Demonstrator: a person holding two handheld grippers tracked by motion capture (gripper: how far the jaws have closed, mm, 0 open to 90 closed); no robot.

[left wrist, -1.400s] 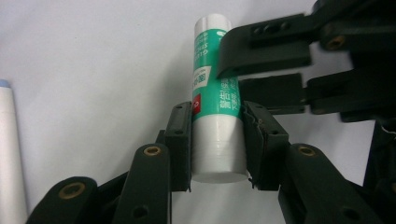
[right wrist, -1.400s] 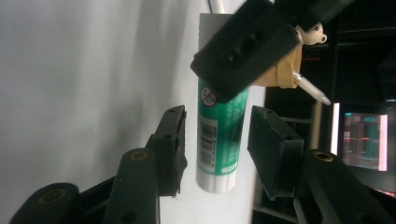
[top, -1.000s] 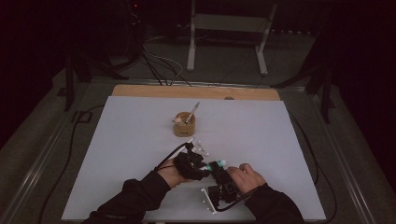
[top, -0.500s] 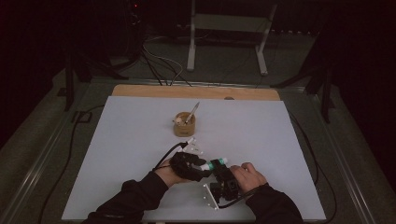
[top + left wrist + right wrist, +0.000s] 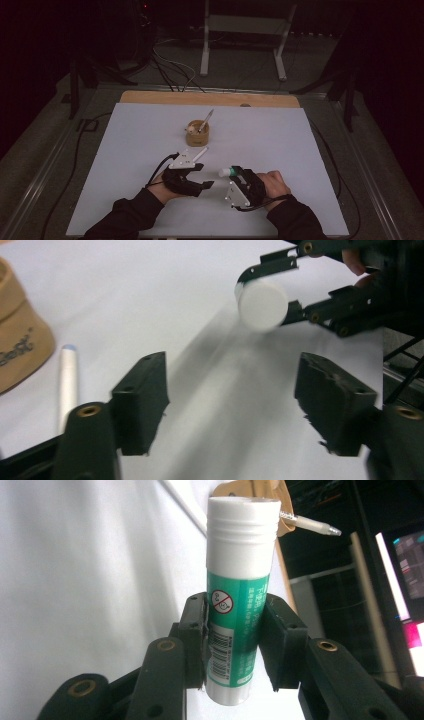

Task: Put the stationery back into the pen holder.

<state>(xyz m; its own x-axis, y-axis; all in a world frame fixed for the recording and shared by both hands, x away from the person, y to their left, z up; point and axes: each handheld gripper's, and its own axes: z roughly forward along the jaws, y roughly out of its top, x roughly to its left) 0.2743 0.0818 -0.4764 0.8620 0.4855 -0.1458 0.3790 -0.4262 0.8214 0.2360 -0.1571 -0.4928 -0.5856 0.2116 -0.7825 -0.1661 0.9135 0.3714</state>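
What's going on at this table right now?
A person works with a claw in each hand over a white table. The right claw is shut on a green glue stick, its white cap pointing toward the left claw, whose jaws have just been opening with nothing between them. A tan cup holding a pen stands farther back.

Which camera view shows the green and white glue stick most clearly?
The right gripper view: the green and white plastic glue stick stands close up, label and white cap readable, clamped by the right gripper. The left gripper view shows just its blurred white cap end. The high view shows a small green and white tip.
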